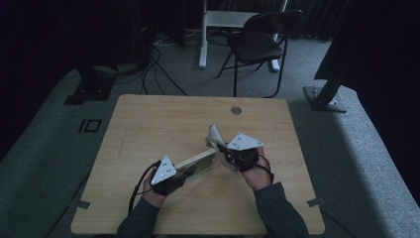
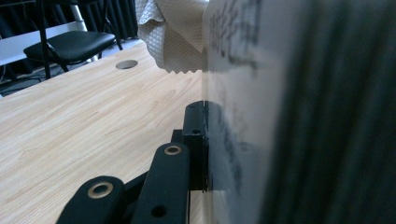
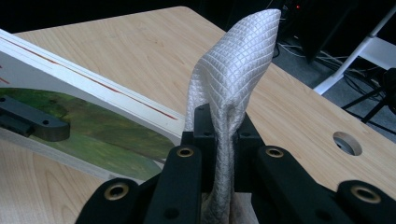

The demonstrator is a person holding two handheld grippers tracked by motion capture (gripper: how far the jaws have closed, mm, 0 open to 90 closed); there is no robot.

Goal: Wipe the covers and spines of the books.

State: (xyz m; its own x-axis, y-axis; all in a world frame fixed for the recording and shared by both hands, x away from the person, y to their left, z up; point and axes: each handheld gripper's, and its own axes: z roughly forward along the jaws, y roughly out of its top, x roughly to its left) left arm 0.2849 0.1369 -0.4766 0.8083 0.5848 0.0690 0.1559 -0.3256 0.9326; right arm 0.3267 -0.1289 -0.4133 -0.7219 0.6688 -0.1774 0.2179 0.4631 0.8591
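Note:
A flat board (image 1: 199, 160) with a white border and a green patch is held tilted over the wooden table (image 1: 158, 119). My left gripper (image 1: 189, 168) is shut on its near end. In the left gripper view one black jaw presses the board (image 2: 247, 93), which bears dark marks; the other jaw is hidden behind it. My right gripper (image 1: 221, 147) is shut on a white quilted cloth (image 1: 214, 134), which stands up from its jaws (image 3: 233, 70) right beside the board's far end (image 3: 93, 105). The cloth (image 2: 173, 32) hangs at the board's top edge.
A round hole (image 1: 236, 110) sits near the table's far edge. A black chair (image 1: 257, 42) and a white desk leg (image 1: 202, 34) stand on the grey floor beyond, with cables (image 1: 153, 64) at the left.

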